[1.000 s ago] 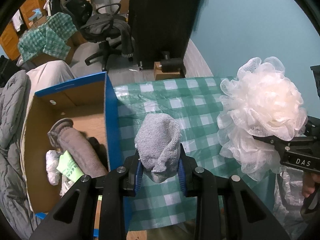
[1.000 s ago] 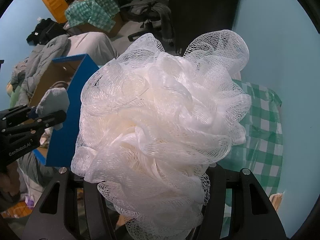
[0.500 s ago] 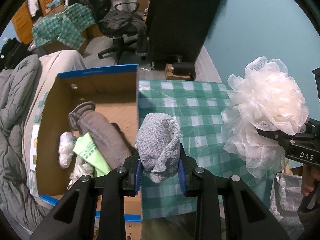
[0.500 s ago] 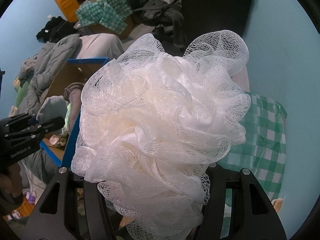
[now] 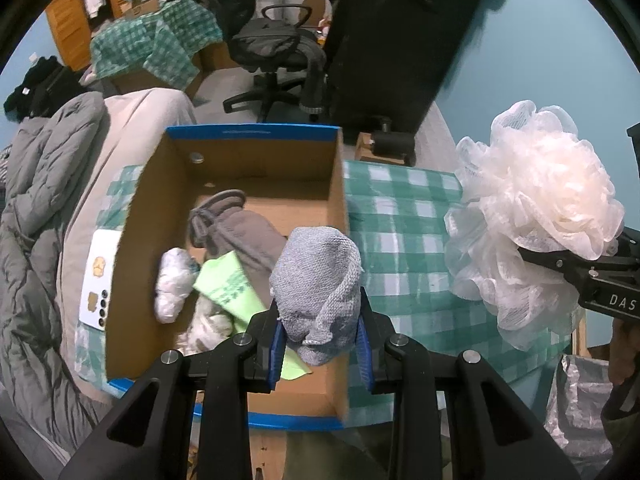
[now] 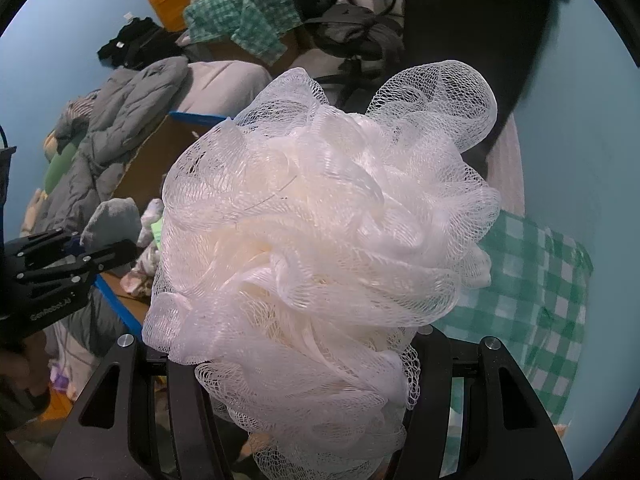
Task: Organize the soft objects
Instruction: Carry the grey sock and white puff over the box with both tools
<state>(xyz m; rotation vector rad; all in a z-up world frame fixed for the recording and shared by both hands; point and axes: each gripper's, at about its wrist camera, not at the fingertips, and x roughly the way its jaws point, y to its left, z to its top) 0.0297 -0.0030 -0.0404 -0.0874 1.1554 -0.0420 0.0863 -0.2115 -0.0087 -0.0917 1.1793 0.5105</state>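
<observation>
The left gripper [image 5: 320, 344] is clenching a rolled grey knitted sock [image 5: 316, 292] over the open blue-rimmed cardboard box [image 5: 256, 164], seemingly for dropping in, while the right gripper [image 6: 288, 396] is gripping a white mesh bath pouf [image 6: 320, 248] above the green checked worktop [image 5: 400, 216]

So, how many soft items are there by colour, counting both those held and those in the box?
Grey: 2 (knit cloth in left gripper, pouch in cardboard box)
White: 3 (mesh loofah in right gripper, two bundles)
Green: 1 (packet)
Total: 6
</observation>
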